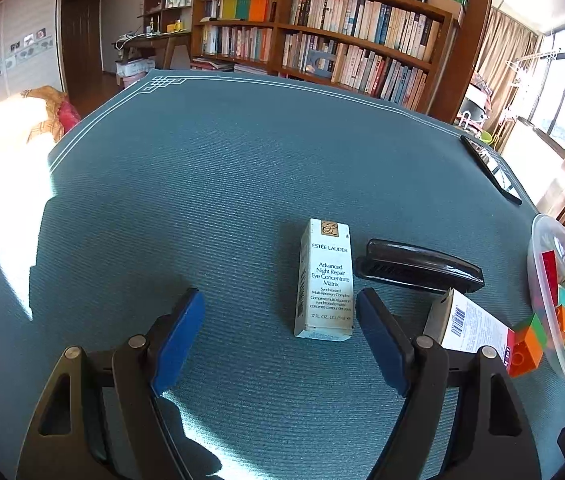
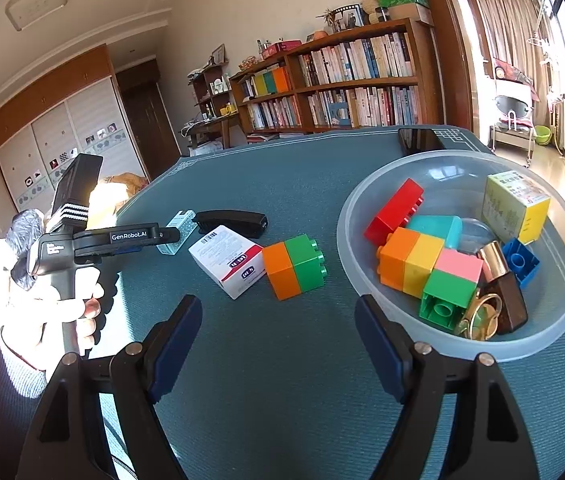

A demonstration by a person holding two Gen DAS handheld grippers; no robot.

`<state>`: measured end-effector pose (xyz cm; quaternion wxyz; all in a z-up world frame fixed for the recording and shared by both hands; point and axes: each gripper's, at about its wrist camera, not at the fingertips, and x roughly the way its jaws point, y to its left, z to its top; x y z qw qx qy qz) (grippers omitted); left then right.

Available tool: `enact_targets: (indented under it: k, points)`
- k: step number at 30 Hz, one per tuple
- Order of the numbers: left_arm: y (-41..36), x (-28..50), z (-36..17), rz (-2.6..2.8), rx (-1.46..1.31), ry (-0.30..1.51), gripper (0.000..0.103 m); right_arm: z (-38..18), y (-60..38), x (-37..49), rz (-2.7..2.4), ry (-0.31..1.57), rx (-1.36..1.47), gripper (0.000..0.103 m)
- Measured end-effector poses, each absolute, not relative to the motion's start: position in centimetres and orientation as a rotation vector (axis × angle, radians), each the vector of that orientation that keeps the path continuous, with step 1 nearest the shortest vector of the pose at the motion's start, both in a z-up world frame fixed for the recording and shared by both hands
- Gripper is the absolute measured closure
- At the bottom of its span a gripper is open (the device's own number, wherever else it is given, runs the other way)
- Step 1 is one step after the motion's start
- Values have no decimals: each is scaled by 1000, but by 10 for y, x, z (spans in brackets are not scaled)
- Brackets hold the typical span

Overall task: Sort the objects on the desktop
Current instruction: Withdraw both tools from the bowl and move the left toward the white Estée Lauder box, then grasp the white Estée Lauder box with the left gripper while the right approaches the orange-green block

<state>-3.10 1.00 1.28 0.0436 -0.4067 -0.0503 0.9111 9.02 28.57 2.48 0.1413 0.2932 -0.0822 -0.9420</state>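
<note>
My left gripper (image 1: 280,316) is open and empty just above the blue mat, with a white Estée Lauder box (image 1: 325,280) lying just ahead between its fingers. A black stapler (image 1: 418,266) lies right of that box, then a white medicine box (image 1: 470,326) and an orange-green block (image 1: 528,344). My right gripper (image 2: 278,320) is open and empty; the orange-green block (image 2: 294,266) sits just ahead of it, with the medicine box (image 2: 228,260) and stapler (image 2: 234,222) beyond. A clear bowl (image 2: 562,320) at right holds several coloured blocks, a yellow box and a brown bottle.
A black phone (image 1: 490,168) lies near the mat's far right edge and also shows in the right wrist view (image 2: 420,140). The bowl's rim (image 1: 534,264) is at the far right. The left hand-held gripper body (image 2: 94,240) shows at left. A bookshelf (image 1: 322,36) stands behind the table.
</note>
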Motion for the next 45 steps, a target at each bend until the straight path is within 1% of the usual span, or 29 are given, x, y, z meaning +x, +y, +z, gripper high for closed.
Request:
enact_targets:
  k: [2, 8, 10, 11, 12, 13, 14, 15, 16, 18, 21, 31, 35, 41, 45]
  points:
    - [15, -35, 15, 2773, -1228, -134, 22, 24, 287, 89, -2719, -245, 855, 21]
    - [28, -49, 13, 2781, -1243, -3, 22, 21, 290, 88, -2719, -271, 881, 21]
    - [29, -50, 8, 2778, -1246, 20, 27, 20, 291, 87, -2720, -279, 889, 21]
    - [29, -49, 8, 2792, -1237, 50, 34, 20, 290, 86, -2719, -280, 894, 21]
    - [29, -47, 8, 2795, -1228, 61, 47, 20, 290, 86, -2715, -278, 898, 21]
    - [29, -46, 9, 2789, -1216, 54, 54, 19, 288, 85, -2709, -271, 905, 21]
    - [28, -45, 10, 2779, -1206, 42, 69, 19, 286, 84, -2703, -263, 912, 21]
    - [27, -44, 11, 2773, -1200, 35, 77, 19, 284, 84, -2698, -260, 918, 24]
    - [27, -42, 11, 2771, -1194, 33, 77, 19, 282, 83, -2693, -262, 928, 27]
    - [25, -37, 11, 2763, -1187, 27, 77, 17, 278, 80, -2680, -264, 966, 37]
    - [24, -30, 12, 2748, -1169, 12, 77, 13, 272, 74, -2683, -253, 1030, 45]
    - [34, -16, 22, 2717, -1116, -2, 77, 14, 269, 43, -2812, -301, 1143, 45]
    - [35, -14, 25, 2715, -1099, -7, 76, 12, 271, 28, -2848, -354, 1166, 46]
    - [37, -13, 23, 2697, -1110, -13, 76, 13, 253, 13, -2891, -198, 1147, 45]
    - [41, -10, 24, 2691, -1098, -10, 76, 14, 252, 11, -2881, -183, 1138, 45]
